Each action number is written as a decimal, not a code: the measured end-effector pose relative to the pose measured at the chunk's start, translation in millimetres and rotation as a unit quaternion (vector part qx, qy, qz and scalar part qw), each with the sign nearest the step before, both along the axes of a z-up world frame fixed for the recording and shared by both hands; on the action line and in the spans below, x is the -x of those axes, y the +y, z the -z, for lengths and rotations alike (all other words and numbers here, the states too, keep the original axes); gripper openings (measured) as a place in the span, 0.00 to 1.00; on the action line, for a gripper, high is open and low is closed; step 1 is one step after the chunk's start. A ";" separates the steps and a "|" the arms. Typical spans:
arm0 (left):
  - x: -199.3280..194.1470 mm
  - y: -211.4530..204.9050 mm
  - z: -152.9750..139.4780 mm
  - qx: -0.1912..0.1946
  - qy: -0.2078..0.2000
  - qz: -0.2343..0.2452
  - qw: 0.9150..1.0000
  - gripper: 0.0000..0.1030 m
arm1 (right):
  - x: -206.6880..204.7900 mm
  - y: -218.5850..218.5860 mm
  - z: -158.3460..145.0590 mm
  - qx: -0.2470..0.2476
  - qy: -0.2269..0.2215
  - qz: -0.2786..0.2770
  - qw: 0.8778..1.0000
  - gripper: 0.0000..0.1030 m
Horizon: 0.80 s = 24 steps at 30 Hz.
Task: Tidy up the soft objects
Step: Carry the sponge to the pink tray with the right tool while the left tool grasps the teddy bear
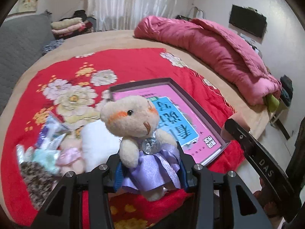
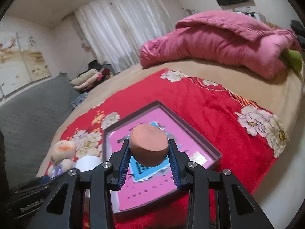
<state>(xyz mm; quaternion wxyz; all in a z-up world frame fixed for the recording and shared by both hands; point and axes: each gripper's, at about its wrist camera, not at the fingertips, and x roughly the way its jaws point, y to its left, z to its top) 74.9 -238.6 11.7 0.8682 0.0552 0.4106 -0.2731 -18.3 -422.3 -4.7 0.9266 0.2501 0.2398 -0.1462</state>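
Currently: left gripper (image 1: 150,164) clamped on a small teddy bear (image 1: 140,131), pads squeezing its purple satin dress at the waist. Bear upright, head above the fingers, one foot hanging below, lifted over the red flowered blanket (image 1: 133,64).

Right gripper (image 2: 148,152) closed on a peach-coloured squishy ball (image 2: 148,145), pads pressing its two sides. Ball held above the shallow tray (image 2: 192,127), over the pink and blue printed sheet lying inside it. Same ball partly visible in the left view at the right edge, just past the tray corner.

Tray sitting flat on the red blanket, dark rim, nothing else visible inside but the printed sheet.

Left of the bear, on the blanket: pile of remaining soft items (image 1: 57,152) — white plush piece (image 1: 99,145), pink frilly one, pale blue one, dark speckled one, some crinkly wrapping. Blurred, details not readable.

Behind: tan bed cover (image 2: 228,70), rolled pink quilt (image 2: 219,40) along the far side with something green tucked at its end. Folded clothes stacked by the white curtain. Grey padded headboard at left.
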 end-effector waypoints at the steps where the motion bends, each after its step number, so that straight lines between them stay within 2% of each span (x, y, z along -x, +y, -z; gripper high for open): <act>1: -2.3 -7.1 4.3 -0.005 0.004 0.006 1.000 0.44 | 0.4 -3.9 1.0 -0.002 0.001 0.005 1.000 0.38; 4: -9.1 -25.6 21.2 -0.018 0.025 0.020 0.999 0.44 | 2.4 -9.0 3.2 0.003 0.003 0.017 1.000 0.38; 12: -13.0 -56.5 50.4 -0.039 0.050 0.054 0.997 0.44 | 2.9 -14.6 8.9 0.001 0.009 0.030 1.000 0.38; 24: -30.2 -73.4 80.8 -0.066 0.070 0.071 0.993 0.45 | -11.9 -15.1 23.0 -0.009 0.029 0.021 0.999 0.38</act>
